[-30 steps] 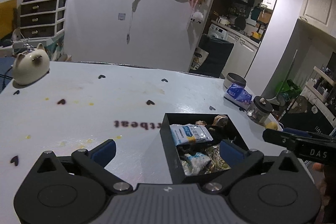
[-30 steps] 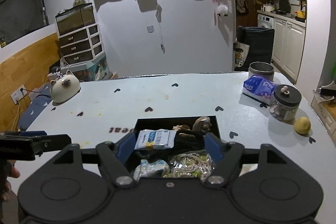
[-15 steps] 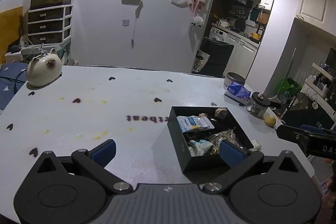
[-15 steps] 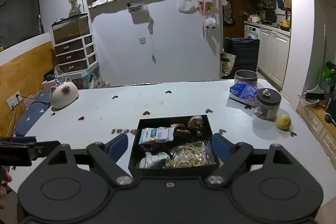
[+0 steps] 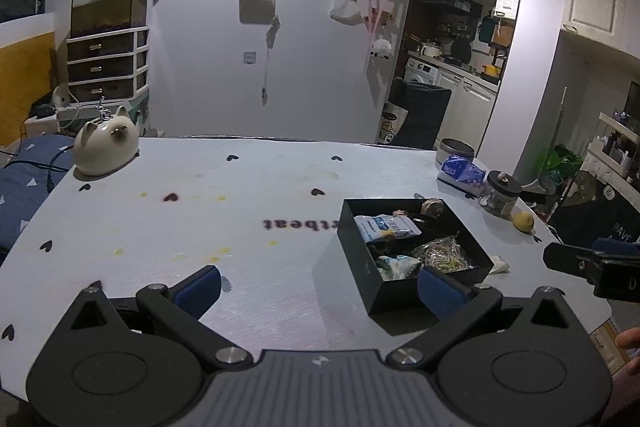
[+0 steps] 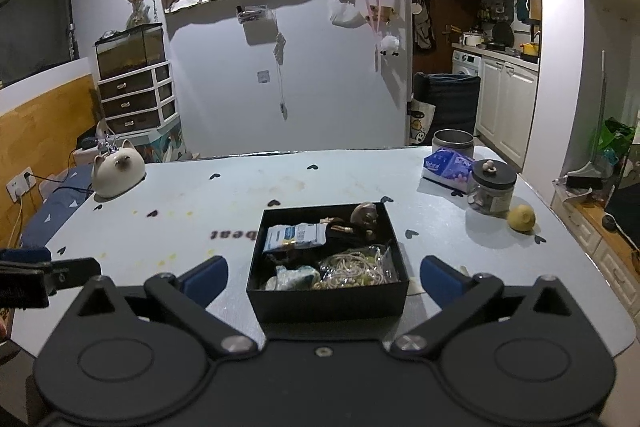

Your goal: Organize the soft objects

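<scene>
Fingers first: the right gripper (image 6: 322,277) has its blue-padded fingers (image 6: 206,277) spread as wide as they go, and they have just been opening; nothing sits between them, the black box (image 6: 328,301) lies just beyond the tips. The left gripper (image 5: 318,285) is spread wide too, empty, one pad overlapping the box's near corner in its own view, though I can't tell if it touches.

The box sits on the table (image 5: 200,211), toward five o'clock from the middle. Inside, a white-and-blue packet (image 6: 296,235) lies at the box's ten o'clock, a clear bag of pale strands (image 6: 356,266) at five o'clock, a small crumpled wrapper (image 6: 294,277) at seven o'clock, and darker bits at the back that I can't name.

Off at two o'clock on the table: a blue tissue pack (image 6: 446,166), a dark-lidded jar (image 6: 491,189), a lemon (image 6: 521,217). A cat-shaped ceramic (image 6: 117,169) rests at ten o'clock.

My read: the soft things are boxed, both hands free, so this looks like a release or wrap-up step. Next move, if any, calls for spotting a soft item not yet in the box, perhaps the tissue pack, and reaching out to two o'clock.
</scene>
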Demonstrator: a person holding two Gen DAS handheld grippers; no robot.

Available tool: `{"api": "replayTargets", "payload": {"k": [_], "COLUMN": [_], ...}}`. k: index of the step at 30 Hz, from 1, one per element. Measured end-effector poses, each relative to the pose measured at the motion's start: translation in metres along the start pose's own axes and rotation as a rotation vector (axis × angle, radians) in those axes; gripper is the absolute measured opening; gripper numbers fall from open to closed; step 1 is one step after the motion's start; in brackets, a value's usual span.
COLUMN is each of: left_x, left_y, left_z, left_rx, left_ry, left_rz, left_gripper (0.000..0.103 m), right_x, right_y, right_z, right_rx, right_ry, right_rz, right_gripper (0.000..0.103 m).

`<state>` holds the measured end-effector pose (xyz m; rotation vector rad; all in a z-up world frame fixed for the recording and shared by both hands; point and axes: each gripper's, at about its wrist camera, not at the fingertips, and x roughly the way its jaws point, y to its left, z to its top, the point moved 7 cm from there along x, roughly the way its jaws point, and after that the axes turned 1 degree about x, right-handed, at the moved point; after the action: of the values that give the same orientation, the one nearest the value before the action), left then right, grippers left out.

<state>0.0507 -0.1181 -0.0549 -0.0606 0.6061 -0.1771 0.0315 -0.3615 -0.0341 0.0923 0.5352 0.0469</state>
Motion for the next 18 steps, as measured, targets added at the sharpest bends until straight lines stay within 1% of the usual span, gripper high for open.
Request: {"api": "replayTargets", "payload": {"k": [12,18], "left_x": [-0.0064,-0.0065], "left_y": [0.0097,0.0108], "left_z": [-0.0037,-0.0034], "left_rx": [-0.01,-0.007], "left_ry": [0.001,0.003], "left_rz": [0.018,0.013], "left_gripper": [0.103,0.103], "right_x": [-0.0052,-0.0051], "right_y": [0.0076,0.0089], "right_z": [-0.0038,-0.003], "right_rx": [0.005,0.005], "right_ry": [0.0,-0.002], "right_rz": [0.009,0.008], "right_gripper": [0.103,0.103]}}
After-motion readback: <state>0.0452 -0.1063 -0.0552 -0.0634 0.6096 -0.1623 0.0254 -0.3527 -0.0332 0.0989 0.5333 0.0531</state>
